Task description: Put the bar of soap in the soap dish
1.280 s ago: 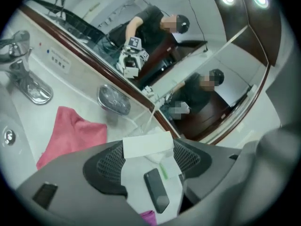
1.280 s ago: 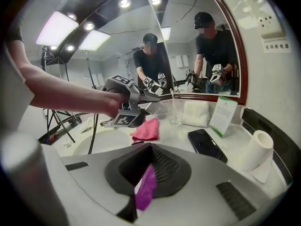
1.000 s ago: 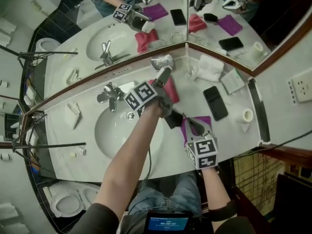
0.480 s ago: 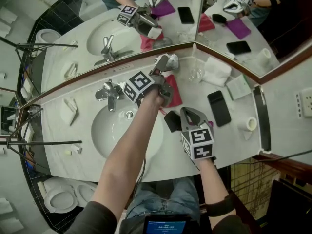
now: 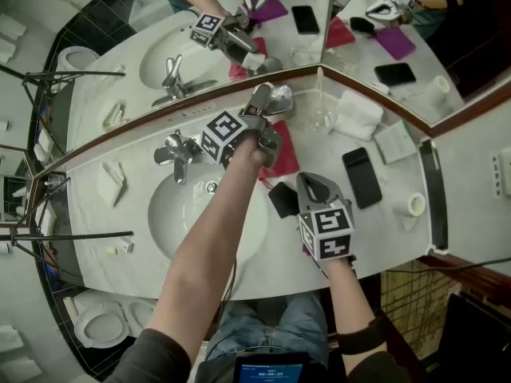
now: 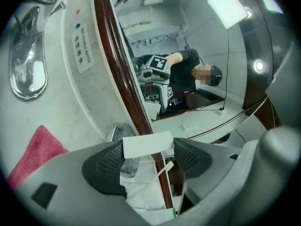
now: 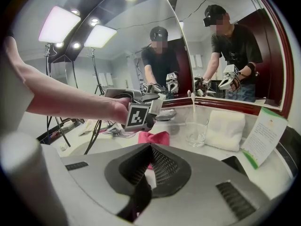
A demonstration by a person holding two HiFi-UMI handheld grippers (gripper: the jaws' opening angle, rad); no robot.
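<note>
My left gripper (image 6: 146,150) is shut on the white bar of soap (image 6: 146,144), gripping it across its short sides. A shiny metal soap dish (image 6: 121,132) lies just beyond the bar, against the mirror's wooden ledge. In the head view the left gripper (image 5: 263,104) reaches over the counter to the soap dish (image 5: 279,97). The right gripper view shows the soap (image 7: 155,102) next to the soap dish (image 7: 167,115). My right gripper (image 5: 310,183) is shut and empty, low over the counter beside a black case (image 5: 282,199).
A red cloth (image 5: 281,156) lies under the left gripper. A glass (image 5: 319,120), folded white towel (image 5: 357,116), card (image 5: 397,140) and phone (image 5: 361,176) sit to the right. The tap (image 5: 177,152) and sink basin (image 5: 200,214) are at the left.
The left gripper has carried the soap toward the mirror, up to the soap dish, and rolled. The right gripper has shifted a little toward the black case and now covers the purple cloth.
</note>
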